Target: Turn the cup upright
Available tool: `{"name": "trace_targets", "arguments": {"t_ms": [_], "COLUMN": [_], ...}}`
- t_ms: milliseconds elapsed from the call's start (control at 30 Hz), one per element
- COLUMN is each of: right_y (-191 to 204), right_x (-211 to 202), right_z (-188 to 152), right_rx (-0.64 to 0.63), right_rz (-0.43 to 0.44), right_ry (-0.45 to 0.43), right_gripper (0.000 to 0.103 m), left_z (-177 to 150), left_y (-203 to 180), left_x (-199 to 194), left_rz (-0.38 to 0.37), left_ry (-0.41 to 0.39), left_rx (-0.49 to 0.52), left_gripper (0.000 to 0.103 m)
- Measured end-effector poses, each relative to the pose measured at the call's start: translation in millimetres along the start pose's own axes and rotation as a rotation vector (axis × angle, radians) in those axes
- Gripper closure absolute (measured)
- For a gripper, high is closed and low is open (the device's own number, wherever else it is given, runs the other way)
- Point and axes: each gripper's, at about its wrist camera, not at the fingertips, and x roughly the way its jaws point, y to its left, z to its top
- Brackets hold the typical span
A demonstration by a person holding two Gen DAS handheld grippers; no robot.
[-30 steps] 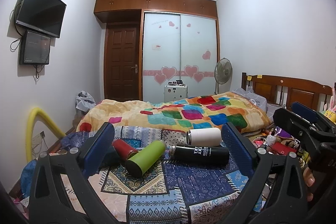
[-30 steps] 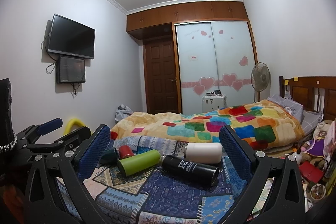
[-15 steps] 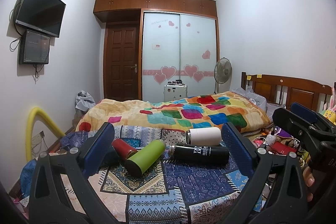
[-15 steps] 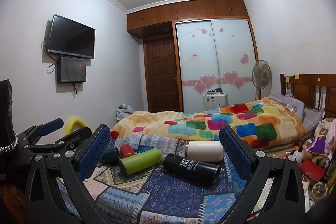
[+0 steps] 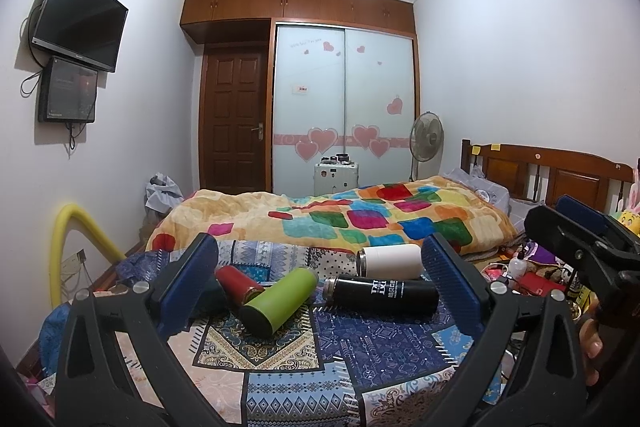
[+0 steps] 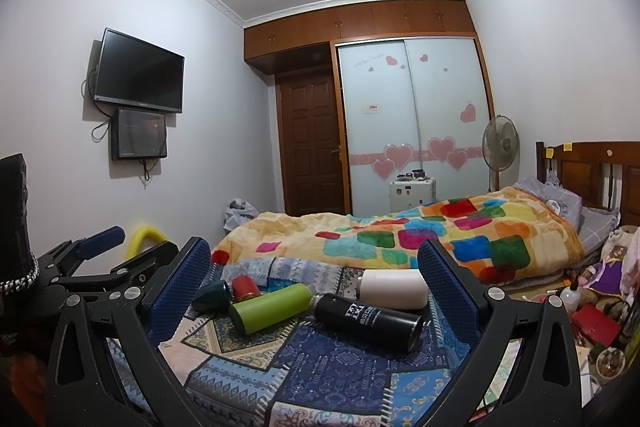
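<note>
The black flask (image 5: 382, 294) lying on its side carries white print: a blocky logo and a line of small characters beside it, too small to read. The wardrobe door (image 6: 372, 107) bears a small red-and-white label and faint lettering near its top, both illegible.

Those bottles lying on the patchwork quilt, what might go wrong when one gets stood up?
The quilt looks soft and uneven, so a bottle set upright may topple again.

The green bottle, red bottle, black bottle and white bottle lie close together; lifting one may nudge and roll its neighbours.

Both the left gripper and right gripper are open and empty, and the smooth round bodies could slip between the fingers.
</note>
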Motion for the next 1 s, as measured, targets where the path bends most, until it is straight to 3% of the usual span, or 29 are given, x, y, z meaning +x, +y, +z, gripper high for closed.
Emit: {"name": "trace_targets", "arguments": {"t_ms": [667, 1000], "right_y": [1.0, -9.3], "right_x": [0.5, 21.5], "right_z": [1.0, -7.0], "right_rx": [0.008, -0.016], "right_rz": [0.000, -0.012], "right_ry": [0.010, 0.067], "right_gripper": [0.000, 0.000], "left_z": [-2.6, -13.8], "left_y": [-1.4, 5.1], "left_x": [1.8, 30.3], "left_rz": [-0.008, -0.026], "left_ry": [0.006, 0.045], "left_rx": [-0.003, -0.011], "left_gripper": [0.000, 0.000]}}
